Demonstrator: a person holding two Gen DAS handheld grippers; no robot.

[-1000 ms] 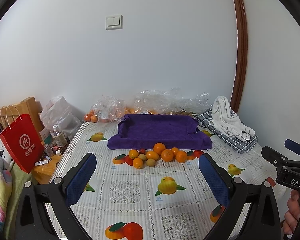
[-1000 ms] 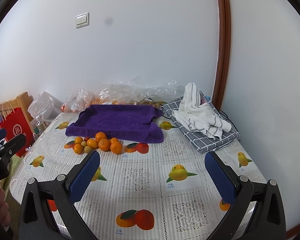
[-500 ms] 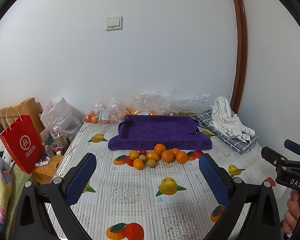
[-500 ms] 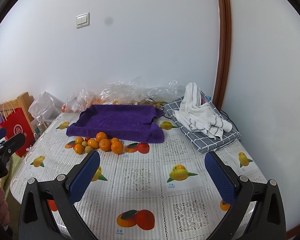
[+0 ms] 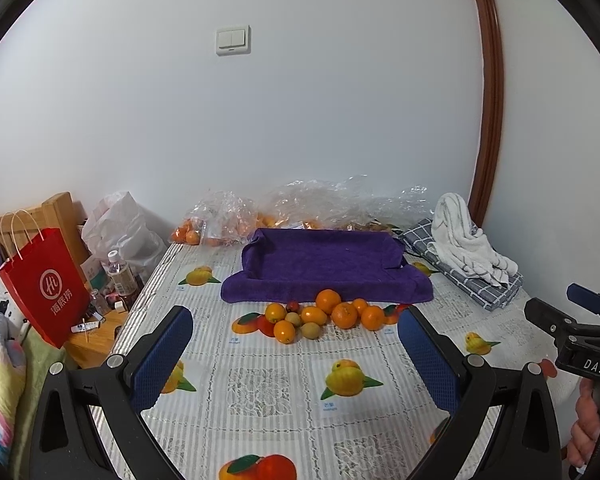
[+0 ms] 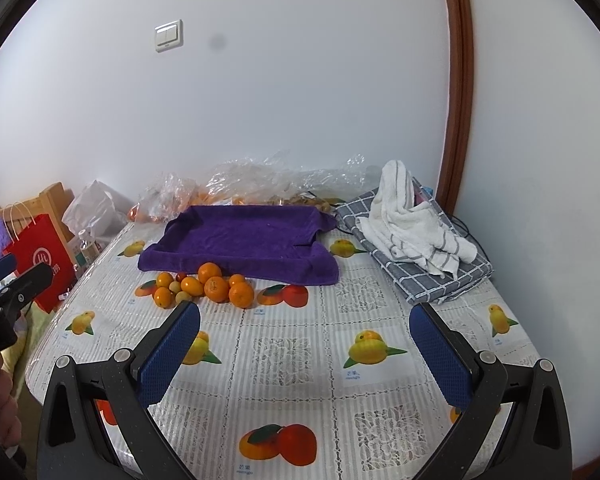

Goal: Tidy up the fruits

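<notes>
A pile of loose fruit (image 5: 324,316), several oranges with a few small green and red ones, lies on the fruit-print tablecloth in front of a purple towel-lined tray (image 5: 324,268). The same pile (image 6: 208,286) and tray (image 6: 240,240) show in the right wrist view. My left gripper (image 5: 296,356) is open and empty, held above the table short of the pile. My right gripper (image 6: 304,356) is open and empty, to the right of the pile and nearer the table's front edge.
Clear plastic bags with more oranges (image 5: 220,224) lie behind the tray against the wall. A white towel on a checked cloth (image 6: 416,228) sits at the back right. A red paper bag (image 5: 44,284) and bottles stand off the table's left edge.
Both grippers have drifted slightly forward toward the fruit and tray. Both stay open and nothing on the table has moved.
</notes>
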